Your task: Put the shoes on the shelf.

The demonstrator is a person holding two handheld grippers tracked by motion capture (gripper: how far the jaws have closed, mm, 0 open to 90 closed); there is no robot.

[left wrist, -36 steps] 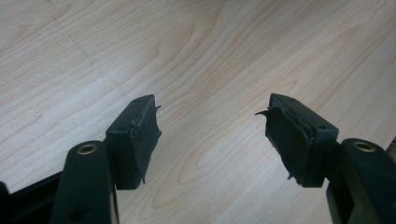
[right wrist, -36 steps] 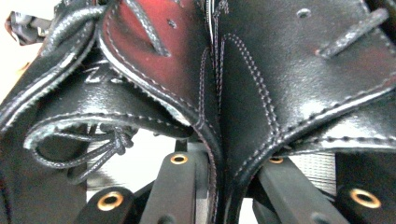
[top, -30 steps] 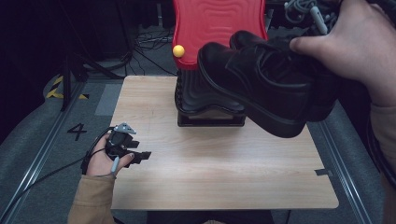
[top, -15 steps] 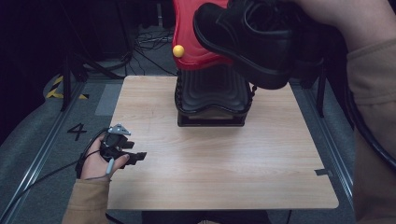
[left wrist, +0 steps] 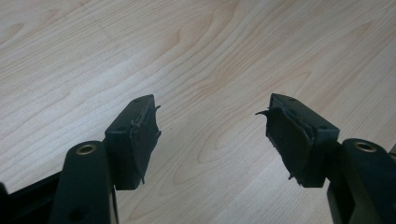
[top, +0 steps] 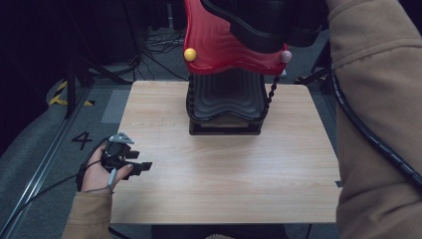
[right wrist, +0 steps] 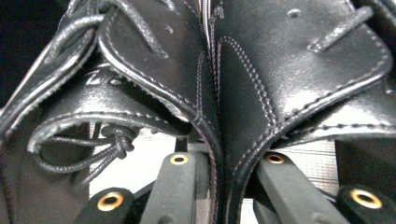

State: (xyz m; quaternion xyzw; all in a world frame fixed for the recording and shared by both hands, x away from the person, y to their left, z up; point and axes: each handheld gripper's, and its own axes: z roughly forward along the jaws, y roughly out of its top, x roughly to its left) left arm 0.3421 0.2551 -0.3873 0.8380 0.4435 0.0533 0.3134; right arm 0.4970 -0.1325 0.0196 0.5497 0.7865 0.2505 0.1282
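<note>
My right hand-held gripper point(right wrist: 219, 158) clamped pair of black leather lace-up shoes point(right wrist: 243, 79) by pinched collars, held high over red-and-black wavy rack point(top: 224, 55) at surface point(top: 224, 169) far edge. Left hand-held gripper point(left wrist: 212, 140) agape, empty, low near-left, well apart.

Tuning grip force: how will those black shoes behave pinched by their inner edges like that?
The shoes look like smooth, glossy leather, so probably a bit slippery in the right claw. The thin stitched edges likely flex, letting the shoes sag or swing. Thick soles suggest they're fairly heavy for a pinch grip. Loose laces may dangle and snag.
</note>
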